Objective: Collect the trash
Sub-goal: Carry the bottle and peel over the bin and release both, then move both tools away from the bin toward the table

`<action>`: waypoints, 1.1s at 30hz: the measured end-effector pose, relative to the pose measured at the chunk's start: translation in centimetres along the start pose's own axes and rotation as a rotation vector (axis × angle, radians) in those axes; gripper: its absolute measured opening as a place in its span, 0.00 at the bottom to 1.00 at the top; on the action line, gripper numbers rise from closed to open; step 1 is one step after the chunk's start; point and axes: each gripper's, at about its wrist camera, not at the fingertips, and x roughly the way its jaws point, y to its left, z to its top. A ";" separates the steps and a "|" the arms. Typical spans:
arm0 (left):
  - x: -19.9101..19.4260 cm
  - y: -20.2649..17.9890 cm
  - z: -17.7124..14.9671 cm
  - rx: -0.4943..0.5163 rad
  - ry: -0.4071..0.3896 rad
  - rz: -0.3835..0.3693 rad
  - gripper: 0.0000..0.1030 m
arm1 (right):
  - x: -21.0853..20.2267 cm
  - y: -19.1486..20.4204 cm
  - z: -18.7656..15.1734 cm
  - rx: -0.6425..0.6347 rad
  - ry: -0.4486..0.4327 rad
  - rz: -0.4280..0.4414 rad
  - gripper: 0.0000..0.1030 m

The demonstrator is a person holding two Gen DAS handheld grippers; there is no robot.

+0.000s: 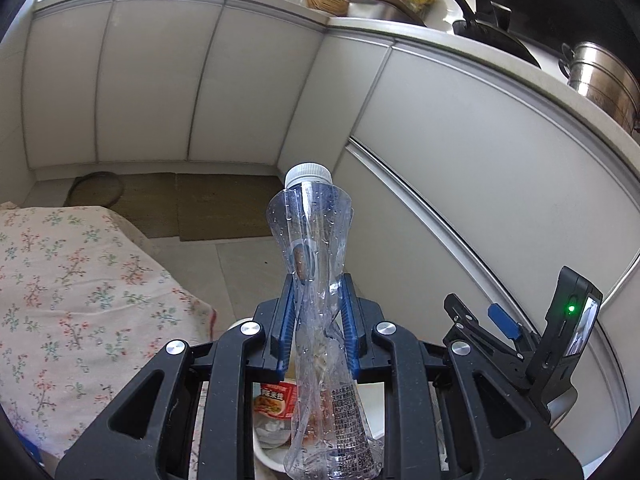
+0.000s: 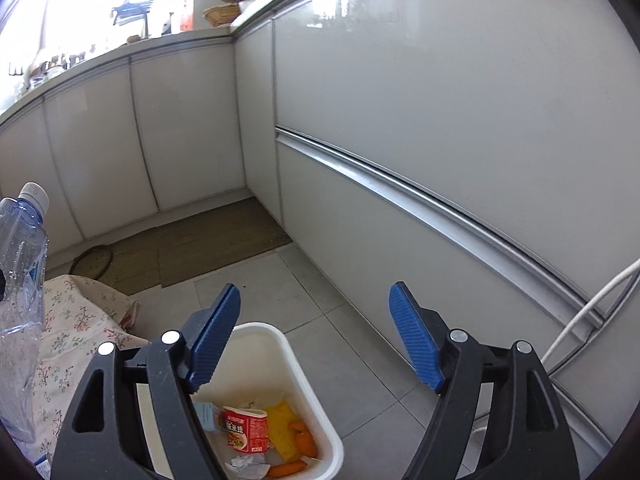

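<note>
- The left hand-held gripper (image 1: 318, 312) was clamped on one clear, crushed plastic bottle with a white cap (image 1: 316, 280). Its two blue pads squeezed the bottle's thin middle.
- The bottle stood cap up, above one white plastic bin (image 2: 308, 392) on the grey tiled floor (image 2: 320, 320).
- In the left view, the black gripper frame and the bottle hid most of the bin. Only a bit of its inside showed between the bars.
- The small black print on the bottle's label was too tiny to read.
- The right hand-held gripper (image 2: 316, 340) was wide apart, with nothing between its two blue pads. It hung over the bin.
- In the right view, the bottle was cut off at the left edge, so only part of it showed.
- Inside the bin lay one red noodle cup (image 2: 246, 430), one yellow wrapper (image 2: 284, 428), some orange peel pieces (image 2: 304, 440), crumpled white paper (image 2: 246, 466) and a pale blue packet (image 2: 208, 416). The gripper arm and the picture's edge hid the rest, so I could not count it all.
- One flowery cloth (image 1: 76, 300) covered something beside the bin. What lay under it was hidden.
- Two brown mats (image 2: 192, 248) lay side by side by the white cupboards (image 2: 440, 120).
- One steel pot (image 1: 604, 84) and one black pan (image 1: 492, 36) sat on the table above the cupboards, both cut off in part.
</note>
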 end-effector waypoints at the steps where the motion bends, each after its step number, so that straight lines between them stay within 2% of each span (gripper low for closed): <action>1: 0.5 -0.5 -0.1 0.005 0.008 -0.006 0.20 | 0.2 -0.4 0.0 0.009 0.005 -0.006 0.74; 11: 5.7 -3.8 -1.0 0.035 0.096 -0.040 0.20 | 0.7 -3.3 0.3 0.098 0.012 -0.058 0.77; 15: 7.9 -4.8 -1.5 0.041 0.136 -0.038 0.22 | 0.5 -4.2 0.2 0.124 -0.001 -0.093 0.82; 18: 9.0 -4.8 -1.8 0.037 0.158 -0.023 0.36 | 0.3 -4.7 0.1 0.137 -0.007 -0.111 0.85; 21: 9.4 -4.7 -2.0 0.039 0.166 0.000 0.45 | 0.2 -4.6 0.2 0.134 -0.016 -0.123 0.88; 25: 9.3 -4.1 -2.3 0.032 0.161 0.058 0.61 | 0.1 -4.1 0.3 0.119 -0.032 -0.132 0.91; 33: 8.1 -2.3 -2.9 -0.004 0.157 0.163 0.80 | -0.5 -2.6 0.1 0.085 -0.035 -0.105 0.92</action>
